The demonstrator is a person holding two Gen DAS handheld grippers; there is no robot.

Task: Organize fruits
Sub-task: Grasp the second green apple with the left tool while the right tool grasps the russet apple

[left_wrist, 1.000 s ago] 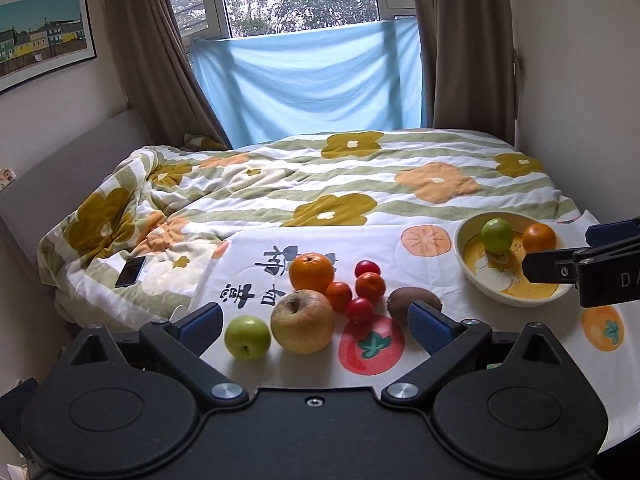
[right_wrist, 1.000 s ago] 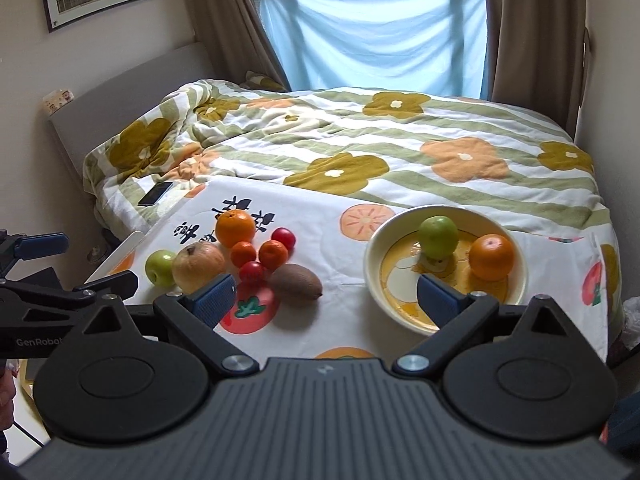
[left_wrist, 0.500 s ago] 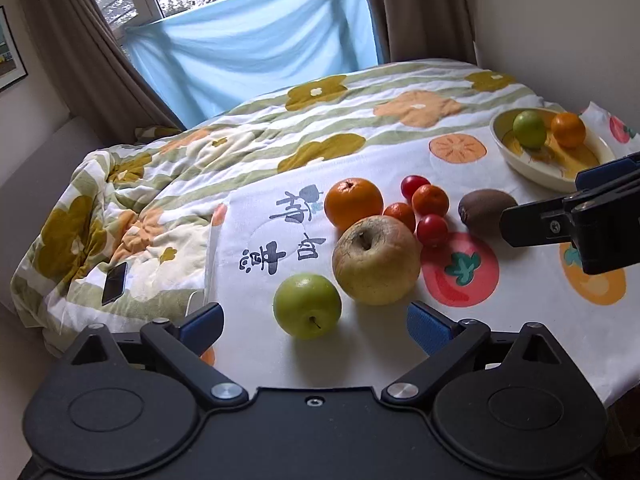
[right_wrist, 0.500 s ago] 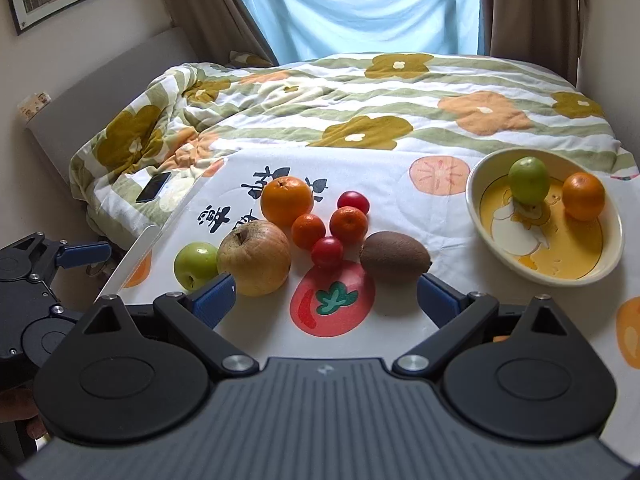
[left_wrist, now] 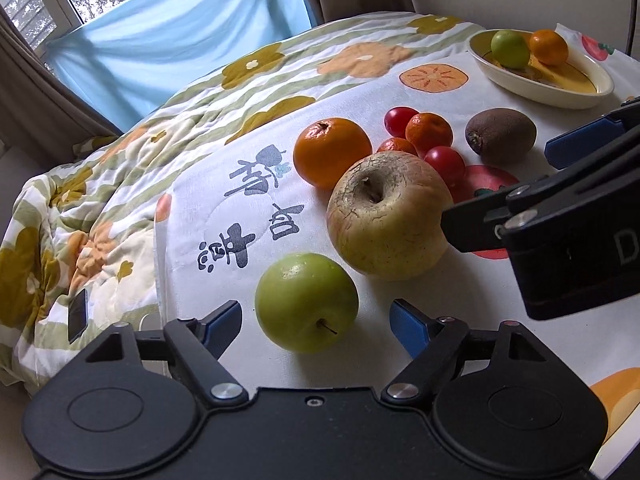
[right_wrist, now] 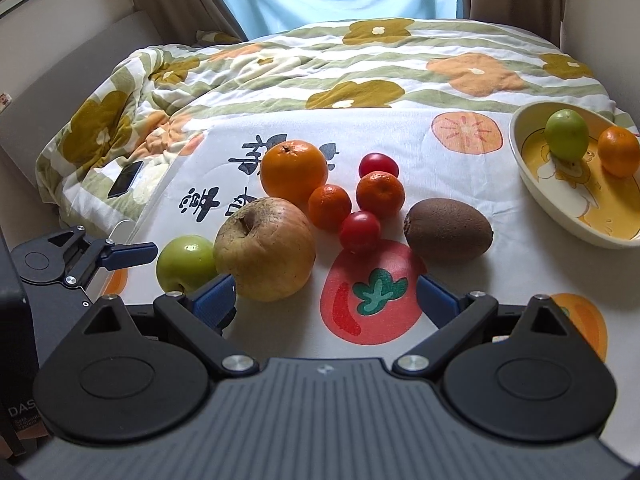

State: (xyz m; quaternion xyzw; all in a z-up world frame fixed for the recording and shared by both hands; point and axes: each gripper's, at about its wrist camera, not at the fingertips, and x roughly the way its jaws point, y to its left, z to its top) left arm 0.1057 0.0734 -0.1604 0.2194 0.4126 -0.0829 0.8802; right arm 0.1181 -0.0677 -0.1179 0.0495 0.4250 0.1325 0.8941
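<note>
Hand-held gripper [left_wrist: 316,322], jaws closing, round glossy green apple [left_wrist: 306,301]

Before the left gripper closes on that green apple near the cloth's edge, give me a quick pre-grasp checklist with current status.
1. Green apple between left gripper fingers, jaws just narrowing: ok.
2. Pads pressing the apple: not ok, gaps both sides.
3. Big yellow apple clear of the green one: cannot tell, very close.
4. Right gripper empty, open: ok.
5. Bowl has room beside its green fruit and orange: ok.
</note>
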